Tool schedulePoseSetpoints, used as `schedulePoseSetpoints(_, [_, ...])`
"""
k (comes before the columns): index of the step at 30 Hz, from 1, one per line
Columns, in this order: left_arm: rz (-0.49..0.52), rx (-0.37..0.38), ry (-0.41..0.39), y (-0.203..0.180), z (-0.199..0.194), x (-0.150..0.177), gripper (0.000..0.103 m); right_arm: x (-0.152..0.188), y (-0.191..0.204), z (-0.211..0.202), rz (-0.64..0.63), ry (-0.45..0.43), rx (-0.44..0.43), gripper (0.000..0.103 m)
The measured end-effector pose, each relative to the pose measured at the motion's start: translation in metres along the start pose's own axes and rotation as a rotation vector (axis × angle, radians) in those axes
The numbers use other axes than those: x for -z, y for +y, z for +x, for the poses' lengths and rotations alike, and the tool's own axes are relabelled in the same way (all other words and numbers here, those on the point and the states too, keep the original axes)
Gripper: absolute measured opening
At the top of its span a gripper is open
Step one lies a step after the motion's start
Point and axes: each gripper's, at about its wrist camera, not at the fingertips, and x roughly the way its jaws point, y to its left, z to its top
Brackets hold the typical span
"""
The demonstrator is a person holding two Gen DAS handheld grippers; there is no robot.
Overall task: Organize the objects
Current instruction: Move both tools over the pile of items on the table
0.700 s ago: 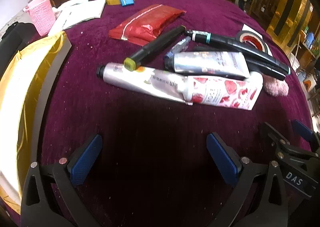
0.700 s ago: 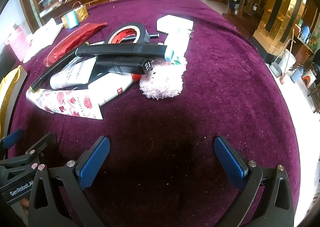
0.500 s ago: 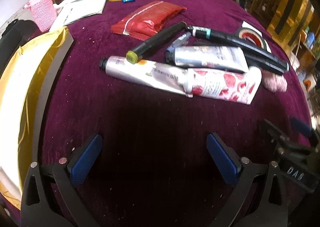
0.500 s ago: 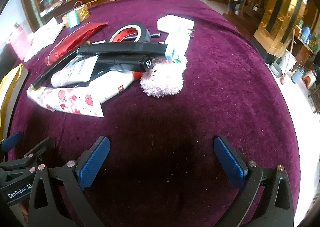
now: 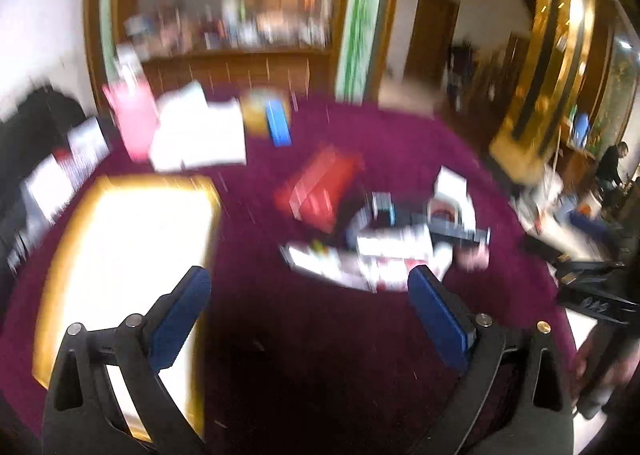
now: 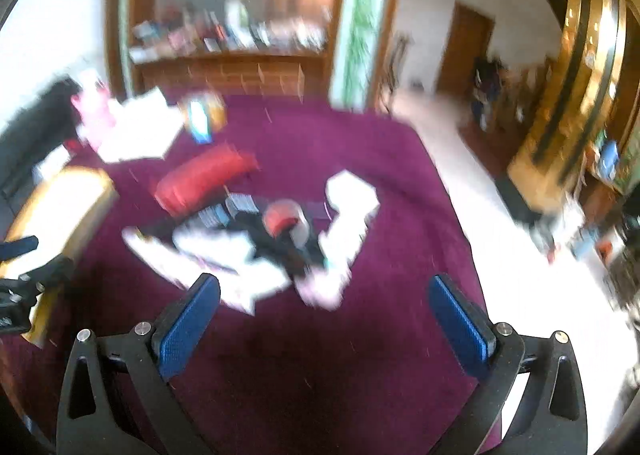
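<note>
On the purple worktop (image 5: 400, 151) nothing looks sorted yet: the tubes, markers and tape sit in one blurred heap (image 5: 384, 243) mid-cloth, with a red pouch (image 5: 320, 187) just behind it. Gold-rimmed tray (image 5: 60, 255) at left shows only a bright white inside, nothing seen in it, glare and blur limit this. Left tongs (image 5: 310, 311) are apart, holding nothing, above bare cloth near the heap. Right tongs (image 6: 324, 319) are also apart and hold nothing, heap (image 6: 256, 239) just ahead of them. Judgement: task barely begun, all items left to move; pink cup (image 5: 134, 121) at back too blurred to read contents
</note>
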Motion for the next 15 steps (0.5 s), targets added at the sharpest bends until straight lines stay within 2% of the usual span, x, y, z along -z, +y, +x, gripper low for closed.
schedulePoseSetpoints(1, [-0.006,-0.003,-0.008,0.006,-0.006,-0.007,0.103,-0.009,0.004,0.006,-0.008,0.022,-0.059,0.102])
schedulePoseSetpoints(2, [-0.022,-0.001,0.015,0.011,-0.005,-0.012,0.103,-0.016,0.01,0.021,-0.02,0.107,-0.14,0.102])
schedulePoseSetpoints(3, [-0.056,0.002,0.068,0.02,-0.001,-0.015,0.103,-0.021,0.018,0.044,-0.032,0.236,-0.235,0.1])
schedulePoseSetpoints(4, [-0.083,0.002,0.11,0.026,0.003,-0.017,0.103,-0.024,0.025,0.066,-0.022,0.329,-0.289,0.1])
schedulePoseSetpoints(6, [-0.112,-0.026,0.152,0.037,0.002,-0.013,0.103,-0.024,0.034,0.078,-0.021,0.347,-0.27,0.1])
schedulePoseSetpoints(9, [-0.073,-0.092,0.04,0.045,-0.026,-0.005,0.103,-0.03,0.051,0.067,-0.043,0.277,-0.297,0.1])
schedulePoseSetpoints(10, [-0.058,-0.094,-0.011,0.046,-0.038,-0.003,0.103,-0.031,0.055,0.061,-0.051,0.235,-0.296,0.101])
schedulePoseSetpoints(11, [-0.059,-0.064,-0.017,0.05,-0.042,-0.002,0.103,-0.03,0.06,0.058,-0.062,0.215,-0.295,0.101])
schedulePoseSetpoints(12, [-0.077,-0.008,0.02,0.055,-0.039,-0.002,0.103,-0.031,0.066,0.061,-0.078,0.217,-0.302,0.101])
schedulePoseSetpoints(13, [-0.121,0.059,0.104,0.063,-0.03,-0.002,0.103,-0.031,0.074,0.07,-0.104,0.252,-0.308,0.101])
schedulePoseSetpoints(15, [-0.202,0.106,0.227,0.079,-0.012,0.002,0.103,-0.031,0.086,0.091,-0.141,0.321,-0.287,0.101])
